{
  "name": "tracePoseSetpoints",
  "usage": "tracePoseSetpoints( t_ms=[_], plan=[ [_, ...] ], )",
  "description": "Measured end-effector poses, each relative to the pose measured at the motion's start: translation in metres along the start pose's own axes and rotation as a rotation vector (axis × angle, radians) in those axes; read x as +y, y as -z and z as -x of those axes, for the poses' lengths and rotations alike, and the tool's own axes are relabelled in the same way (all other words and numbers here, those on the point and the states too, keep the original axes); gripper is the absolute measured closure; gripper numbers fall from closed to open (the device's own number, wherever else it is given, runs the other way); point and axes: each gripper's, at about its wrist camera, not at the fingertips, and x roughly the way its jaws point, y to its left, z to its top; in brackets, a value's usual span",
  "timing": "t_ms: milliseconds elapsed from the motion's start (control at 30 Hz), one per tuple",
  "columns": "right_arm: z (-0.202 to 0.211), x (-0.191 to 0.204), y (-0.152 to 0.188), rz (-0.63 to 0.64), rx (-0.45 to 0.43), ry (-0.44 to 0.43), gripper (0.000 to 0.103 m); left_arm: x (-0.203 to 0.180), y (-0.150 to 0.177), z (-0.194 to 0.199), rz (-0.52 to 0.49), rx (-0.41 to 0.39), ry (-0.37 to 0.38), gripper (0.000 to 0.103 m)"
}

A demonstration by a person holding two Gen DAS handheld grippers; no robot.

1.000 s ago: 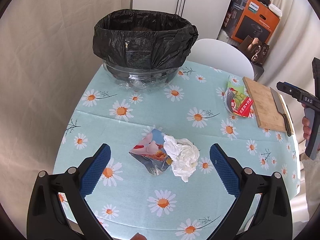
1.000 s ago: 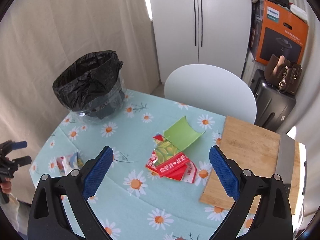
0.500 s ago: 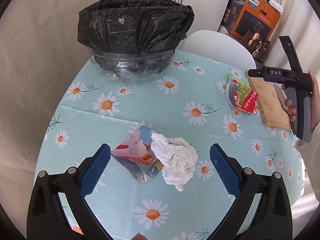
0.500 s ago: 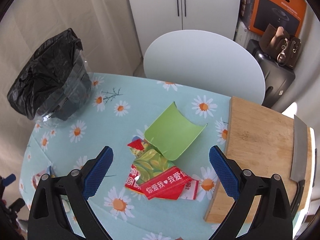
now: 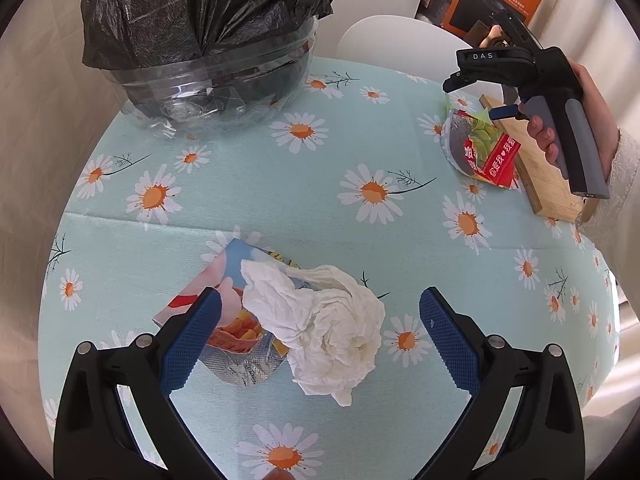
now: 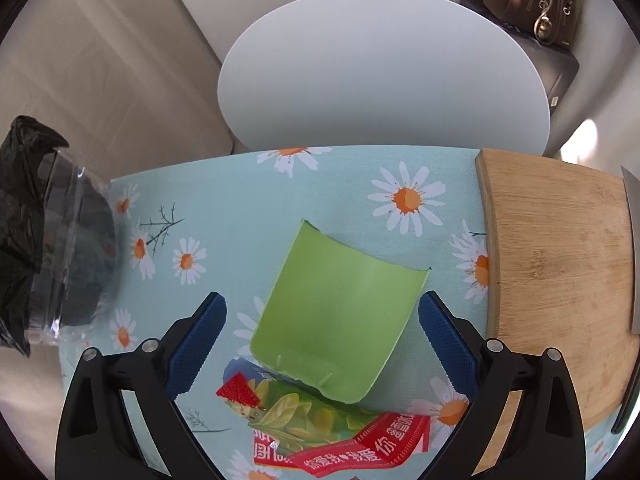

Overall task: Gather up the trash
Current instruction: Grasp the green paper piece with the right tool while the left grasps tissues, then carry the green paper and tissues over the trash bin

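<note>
Left gripper (image 5: 320, 312) spread wide and empty, low over a crumpled white tissue (image 5: 324, 326) that lies partly on an opened snack wrapper (image 5: 224, 320) near the front of the daisy-print tablecloth (image 5: 248, 184). Right gripper (image 6: 322, 320) likewise wide and empty, straddling a curved green plastic piece (image 6: 340, 312) that overlaps a green-and-red wrapper (image 6: 328, 436), just left of the wooden cutting board (image 6: 560, 280). Further back on the left, a clear bin lined with a black bag (image 5: 208, 28), well apart from both heaps.
</note>
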Motion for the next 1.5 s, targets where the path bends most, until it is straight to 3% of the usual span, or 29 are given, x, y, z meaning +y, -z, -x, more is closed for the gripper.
tracePoseSetpoints(
  t_ms=[67,100,133,233,267,300,367,400,567,700,900,1200,1500],
  plan=[
    [-0.006,0.003,-0.003,0.011,0.005,0.028,0.013,-0.003,0.001,-0.006,-0.021,0.014,-0.017,0.006],
    [-0.010,0.006,-0.004,0.019,0.017,0.047,0.019,-0.004,0.002,-0.010,-0.033,0.024,-0.019,0.006],
    [-0.014,0.008,-0.005,0.023,0.030,0.058,0.033,-0.006,0.003,-0.014,-0.046,0.034,-0.025,0.006],
    [-0.019,0.011,-0.005,0.040,0.048,0.050,0.039,-0.011,0.003,-0.023,-0.087,0.055,-0.037,0.007],
    [-0.017,0.013,-0.004,0.057,0.038,0.050,0.039,-0.013,0.003,-0.026,-0.100,0.065,-0.029,0.020],
    [-0.016,0.014,-0.003,0.070,0.032,0.041,0.039,-0.014,0.003,-0.029,-0.113,0.086,-0.013,0.040],
    [-0.012,0.014,0.000,0.070,0.027,0.022,0.039,-0.016,0.003,-0.031,-0.140,0.104,-0.021,0.058],
    [-0.009,0.012,0.001,0.068,0.023,0.006,0.039,-0.016,0.002,-0.030,-0.145,0.105,-0.013,0.064],
    [0.014,0.007,0.008,0.040,-0.027,-0.054,0.039,-0.010,-0.005,-0.013,-0.107,0.071,0.039,0.074],
    [0.035,0.000,0.015,0.024,-0.073,-0.088,0.039,0.000,-0.008,0.011,-0.018,0.009,0.172,0.075],
    [0.059,-0.012,0.019,0.000,-0.136,-0.148,0.039,0.007,-0.015,0.049,0.042,-0.070,0.238,0.076],
    [0.108,-0.023,0.033,-0.006,-0.208,-0.204,0.039,0.010,-0.013,0.089,0.016,-0.127,0.152,0.076],
    [0.151,-0.024,0.074,0.041,-0.255,-0.229,0.039,0.025,0.005,0.120,0.025,-0.166,0.073,0.076]
  ],
)
